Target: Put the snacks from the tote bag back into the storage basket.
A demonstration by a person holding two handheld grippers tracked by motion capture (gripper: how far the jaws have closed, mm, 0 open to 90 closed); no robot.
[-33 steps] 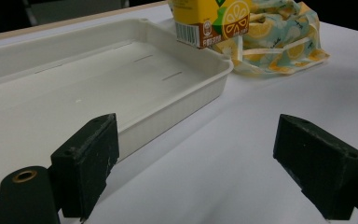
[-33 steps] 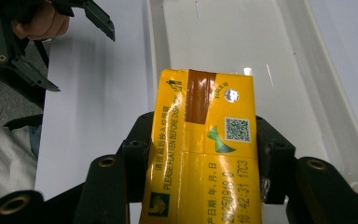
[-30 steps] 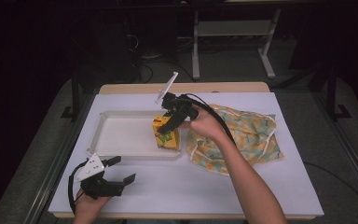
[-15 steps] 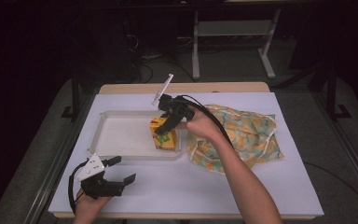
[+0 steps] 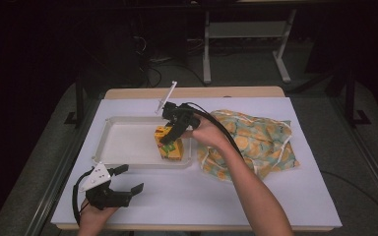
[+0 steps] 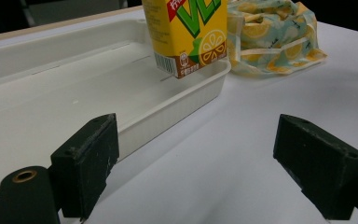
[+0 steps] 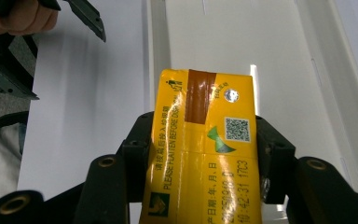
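Yellow carton [image 7: 204, 149] clamped in right tool [image 5: 171, 133], above tray [image 5: 128, 142]

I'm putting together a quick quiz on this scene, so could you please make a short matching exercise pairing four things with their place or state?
Things:
1. drink carton
2. white tray
3. patterned cloth bag
4. left gripper

States:
a. open, holding nothing, near the table's front edge
b. lying crumpled on the table beside the tray
c. clamped between the right gripper's jaws
d. under the carton

Pairs: 1-c, 2-d, 3-b, 4-a
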